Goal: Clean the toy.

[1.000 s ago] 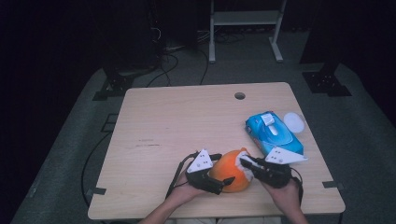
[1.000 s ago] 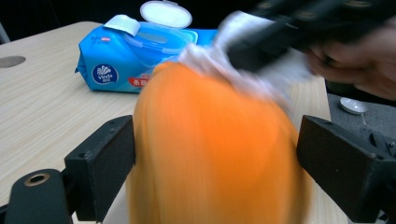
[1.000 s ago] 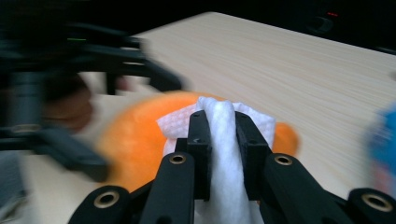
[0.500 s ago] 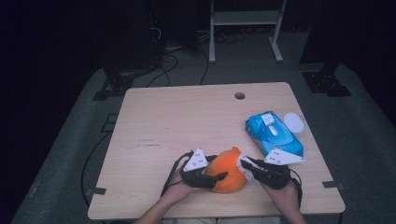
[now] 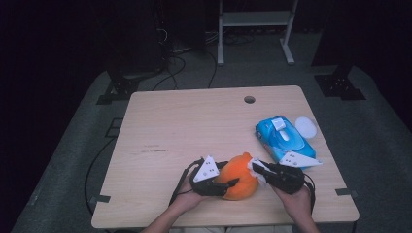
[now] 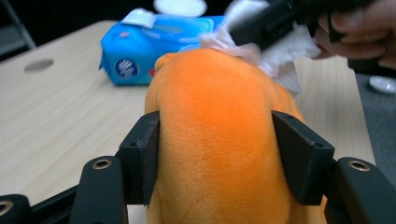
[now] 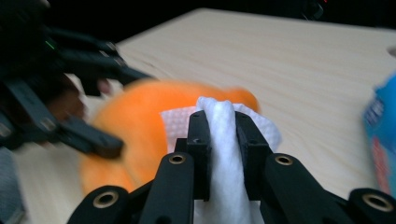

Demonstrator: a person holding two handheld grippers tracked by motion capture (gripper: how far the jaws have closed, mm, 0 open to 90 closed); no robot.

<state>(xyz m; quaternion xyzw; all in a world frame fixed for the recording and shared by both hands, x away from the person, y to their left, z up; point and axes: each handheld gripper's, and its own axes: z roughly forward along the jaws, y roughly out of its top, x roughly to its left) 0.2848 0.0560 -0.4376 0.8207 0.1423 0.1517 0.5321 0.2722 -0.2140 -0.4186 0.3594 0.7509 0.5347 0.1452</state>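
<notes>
Plush (image 5: 239, 177) at near table (image 5: 194, 131) edge, soft, squashed between left gripper (image 5: 232, 183) jaws, which just closed on it. Right gripper (image 5: 254, 167) pinches wipe (image 7: 223, 140) tight, touching plush top. Risk: hard rubbing rolls plush from soft hold; wipe slips; elbow nudges pack (image 5: 282, 138).

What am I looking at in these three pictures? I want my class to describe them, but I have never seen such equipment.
A person at a wooden table holds hand-worked tongs in each hand. One picture looks down from above; the other two come from cameras riding on each pair of tongs. The left tongs have just been closing and squeeze an orange plush toy. The right tongs pinch a white wipe against the toy. Beside them lie a blue wipes pack and a small white round lid.
</notes>
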